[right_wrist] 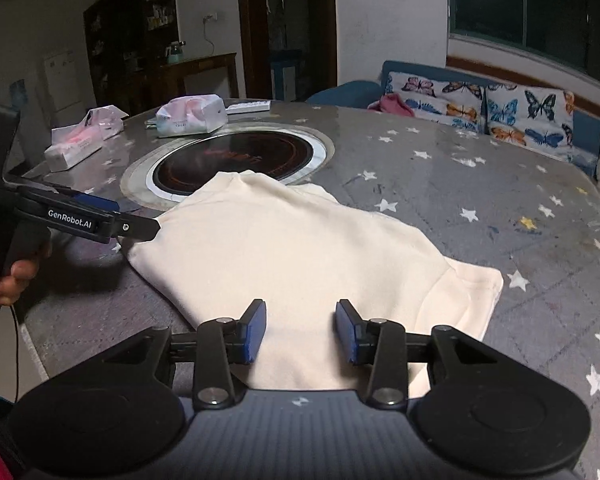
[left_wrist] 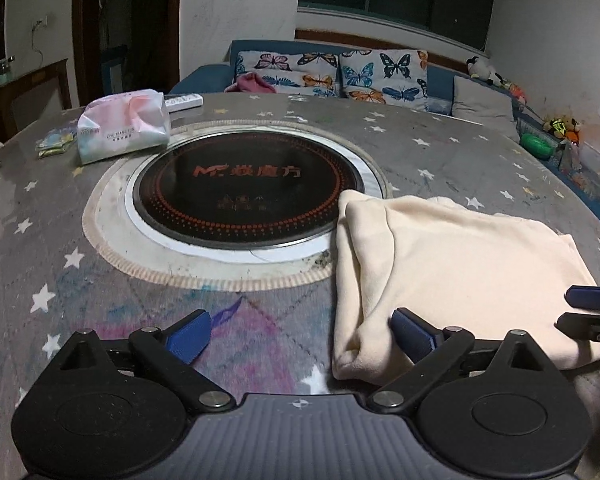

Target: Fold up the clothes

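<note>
Garment (right_wrist: 292, 248): cream, folded into compact pad, flat on counter (right_wrist: 460, 184), near edge, just right of hob (right_wrist: 236, 160). Fold looks near done; next move likely final fold or squaring, needing grip on near hem. Right hand-held gripper (right_wrist: 300, 330) over near hem, half open, empty. Left hand-held gripper (left_wrist: 300, 336) at garment's left edge, wide open, empty.

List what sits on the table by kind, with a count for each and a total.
Cream garment, folded: 1
Tissue packs: 2
White remote: 1
Small greenish packet: 1
Built-in round cooktop: 1
Total: 6
A pale item at the left edge of the left wrist view may be one of those packs; not counted.
</note>
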{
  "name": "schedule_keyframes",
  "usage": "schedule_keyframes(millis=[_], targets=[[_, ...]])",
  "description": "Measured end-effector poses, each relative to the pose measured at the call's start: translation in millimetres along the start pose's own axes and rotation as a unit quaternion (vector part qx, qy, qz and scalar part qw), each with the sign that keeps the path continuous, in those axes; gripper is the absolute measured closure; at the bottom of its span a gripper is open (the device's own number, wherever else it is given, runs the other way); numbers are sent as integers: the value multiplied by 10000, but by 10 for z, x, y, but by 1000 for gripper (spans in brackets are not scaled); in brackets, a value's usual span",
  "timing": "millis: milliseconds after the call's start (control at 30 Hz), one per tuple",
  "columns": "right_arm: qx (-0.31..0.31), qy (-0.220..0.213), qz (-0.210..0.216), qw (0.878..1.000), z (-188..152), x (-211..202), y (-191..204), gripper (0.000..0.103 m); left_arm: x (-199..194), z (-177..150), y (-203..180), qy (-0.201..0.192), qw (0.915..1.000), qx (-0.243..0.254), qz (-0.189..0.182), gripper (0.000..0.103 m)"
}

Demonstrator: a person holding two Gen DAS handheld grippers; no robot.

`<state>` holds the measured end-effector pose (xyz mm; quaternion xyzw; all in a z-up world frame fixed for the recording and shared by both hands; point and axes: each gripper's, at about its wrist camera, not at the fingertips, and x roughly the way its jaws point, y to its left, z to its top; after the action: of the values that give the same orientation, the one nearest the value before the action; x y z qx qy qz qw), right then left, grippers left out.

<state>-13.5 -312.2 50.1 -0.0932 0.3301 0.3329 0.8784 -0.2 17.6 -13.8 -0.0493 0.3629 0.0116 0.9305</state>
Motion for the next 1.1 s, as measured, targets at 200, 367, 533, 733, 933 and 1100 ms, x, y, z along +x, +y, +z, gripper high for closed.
schedule_keyframes(millis=[200,367,533,733,933,1100], targets=[[-86,127,32,9999,-100,-138,-31,65,-143,-106,-103,192,9994,182,-234,5],[-16,299,65,9995,-188,-327,-41,65,-276,-187,-190,231,9979,399,-455,5],[116,344,129,9993,-22,-386,-79,65,-409,-24,-297,-187,9966,617,-518,5],[57,211,-50,9997,333,-170,-77,65,-238,52,-324,-193,9966,650,-467,5],[34,236,-128,9996,629,253,1,65,-134,-9,-280,24,9968,656,-459,5],[-210,361,-152,9990,725,622,149,65,-101,-28,-235,94,9968,582,-532,5]])
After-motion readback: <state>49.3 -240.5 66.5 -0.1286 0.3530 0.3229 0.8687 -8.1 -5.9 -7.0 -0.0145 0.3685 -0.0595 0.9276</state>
